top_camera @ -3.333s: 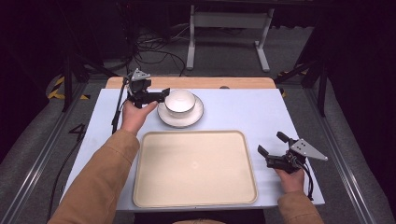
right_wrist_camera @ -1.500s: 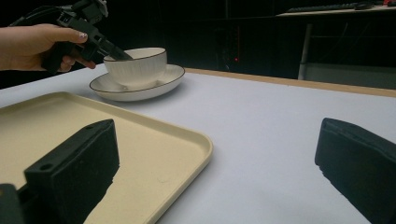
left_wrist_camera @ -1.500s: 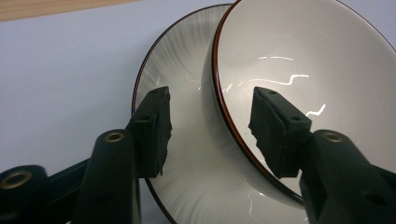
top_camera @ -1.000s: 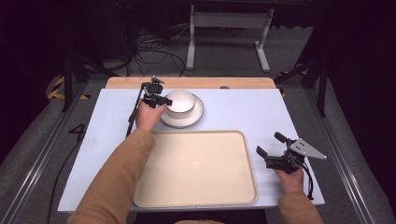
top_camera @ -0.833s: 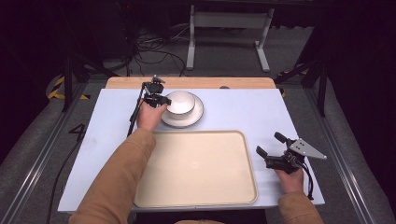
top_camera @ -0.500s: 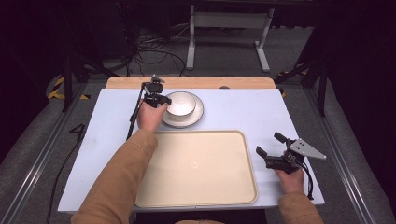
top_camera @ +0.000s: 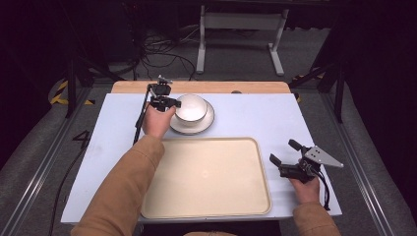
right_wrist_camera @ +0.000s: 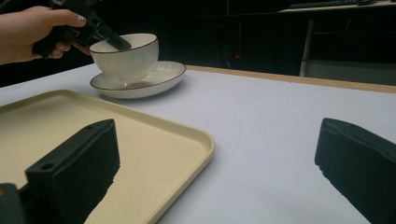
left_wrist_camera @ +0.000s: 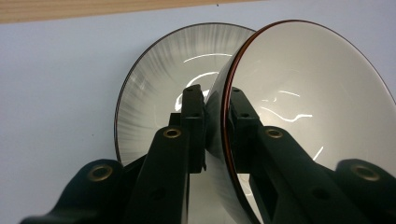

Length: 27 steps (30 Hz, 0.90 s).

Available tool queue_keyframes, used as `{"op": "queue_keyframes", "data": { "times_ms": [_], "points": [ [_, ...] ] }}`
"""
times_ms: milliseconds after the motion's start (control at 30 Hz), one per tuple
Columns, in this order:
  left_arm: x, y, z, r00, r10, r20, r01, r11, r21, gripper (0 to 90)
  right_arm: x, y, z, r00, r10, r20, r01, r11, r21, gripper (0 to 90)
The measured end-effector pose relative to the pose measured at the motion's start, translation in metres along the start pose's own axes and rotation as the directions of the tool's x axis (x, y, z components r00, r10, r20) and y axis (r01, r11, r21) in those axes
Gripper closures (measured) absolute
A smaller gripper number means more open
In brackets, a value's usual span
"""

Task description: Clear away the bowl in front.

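Two jaws of our left hand-held gripper (left_wrist_camera: 217,135) have now closed on the bowl (top_camera: 191,107) rim, so a lift off its saucer (top_camera: 205,123) looks likely. Our right hand-held gripper (top_camera: 284,157) stays wide open, empty, beside the tray (top_camera: 206,211).

A pale blue-white table (top_camera: 255,118) is lying under both claws, and a wooden strip (top_camera: 246,87) is running along its far edge just beyond the left claw (top_camera: 169,103). Farther past that claw, a white metal stand (top_camera: 236,29) is standing on the grey floor with black cables (top_camera: 162,49) sprawling beside it. Yellow-and-black hazard tape (top_camera: 61,93) is showing on the floor out to that claw's left, well apart from the right claw (top_camera: 282,151).
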<state>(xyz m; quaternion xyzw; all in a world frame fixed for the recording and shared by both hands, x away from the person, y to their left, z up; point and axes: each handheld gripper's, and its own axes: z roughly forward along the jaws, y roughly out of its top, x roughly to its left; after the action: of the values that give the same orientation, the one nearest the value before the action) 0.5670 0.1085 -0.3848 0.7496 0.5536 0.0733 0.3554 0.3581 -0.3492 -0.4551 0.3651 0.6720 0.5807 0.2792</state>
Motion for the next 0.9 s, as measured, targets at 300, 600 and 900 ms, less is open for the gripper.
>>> {"op": "queue_keyframes", "data": {
  "times_ms": [300,600,900],
  "points": [
    [-0.005,0.006,-0.02,0.9998,0.02,0.006,-0.02,0.9998,-0.01,80.9,0.0,0.0,0.0,1.0,0.001,0.002,-0.001,1.0,0.001,0.3],
    [-0.011,0.011,-0.039,0.9978,0.064,0.017,-0.064,0.9979,0.0,80.5,0.0,0.0,0.0,1.0,0.001,0.003,-0.001,1.0,0.002,0.3],
    [-0.016,0.013,-0.054,0.9955,0.087,0.038,-0.087,0.9961,0.008,80.4,0.0,0.0,0.0,1.0,0.0,0.002,0.0,1.0,0.002,0.3]
  ]
}}
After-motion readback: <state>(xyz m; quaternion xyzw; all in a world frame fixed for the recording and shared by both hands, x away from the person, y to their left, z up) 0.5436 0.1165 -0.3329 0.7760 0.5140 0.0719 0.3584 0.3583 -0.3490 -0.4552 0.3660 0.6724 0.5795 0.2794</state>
